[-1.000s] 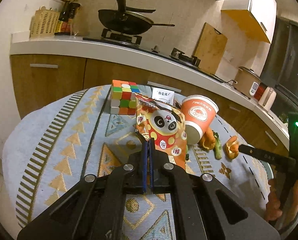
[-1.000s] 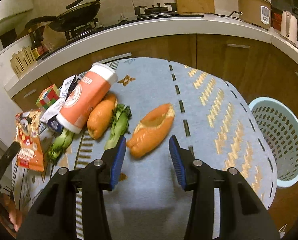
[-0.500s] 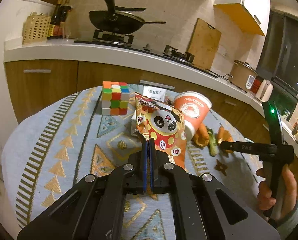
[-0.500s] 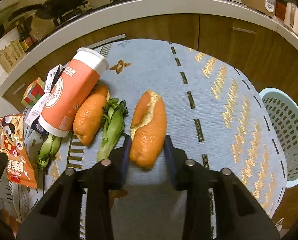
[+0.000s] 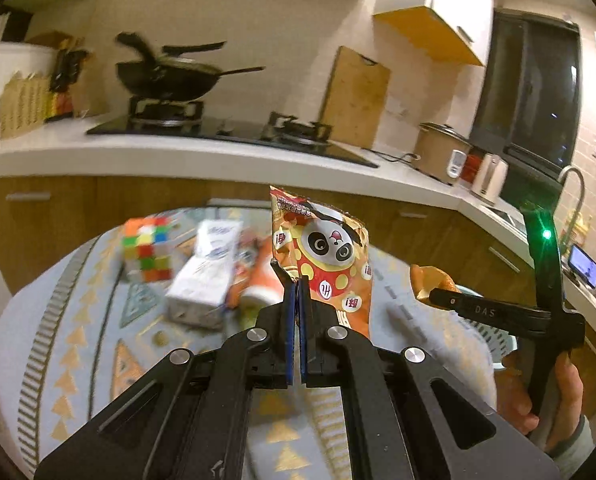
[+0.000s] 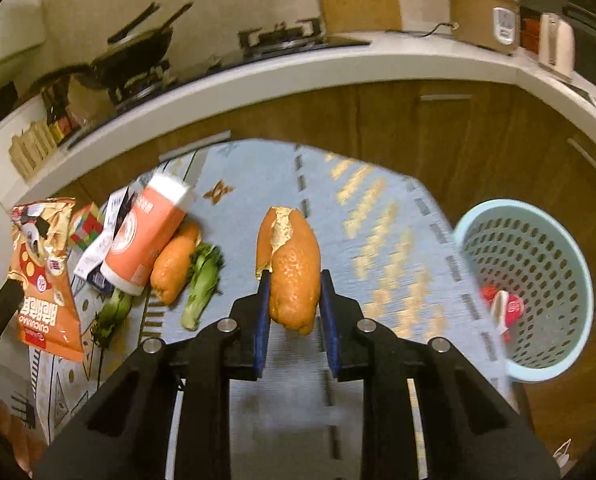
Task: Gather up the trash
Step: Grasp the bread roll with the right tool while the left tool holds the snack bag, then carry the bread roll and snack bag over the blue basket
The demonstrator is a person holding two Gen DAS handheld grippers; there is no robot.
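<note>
Left wrist view: the left gripper (image 5: 296,280) is clenched on the lower edge of a panda-print snack bag (image 5: 325,258), which hangs clear above the patterned desk (image 5: 77,312). A puzzle cube (image 5: 147,249) and a white tissue pack (image 5: 203,276) lie behind it, blurred. To the right, a person's hand (image 5: 538,396) holds the other tool.

Right wrist view: the right gripper (image 6: 293,300) has just been closing and now has its fingers (image 6: 262,312) grasping a piece of orange peel (image 6: 291,268), held off the desk. A tipped paper cup (image 6: 145,236), a second peel (image 6: 173,264) and green vegetable scraps (image 6: 203,280) remain on the cloth. A pale blue basket (image 6: 538,372), already holding red trash, stands beyond the desk's right edge.

Both pickups appear done; the carry seems to be the step in hand. Next, each load likely needs swinging over the basket's mouth before release.
</note>
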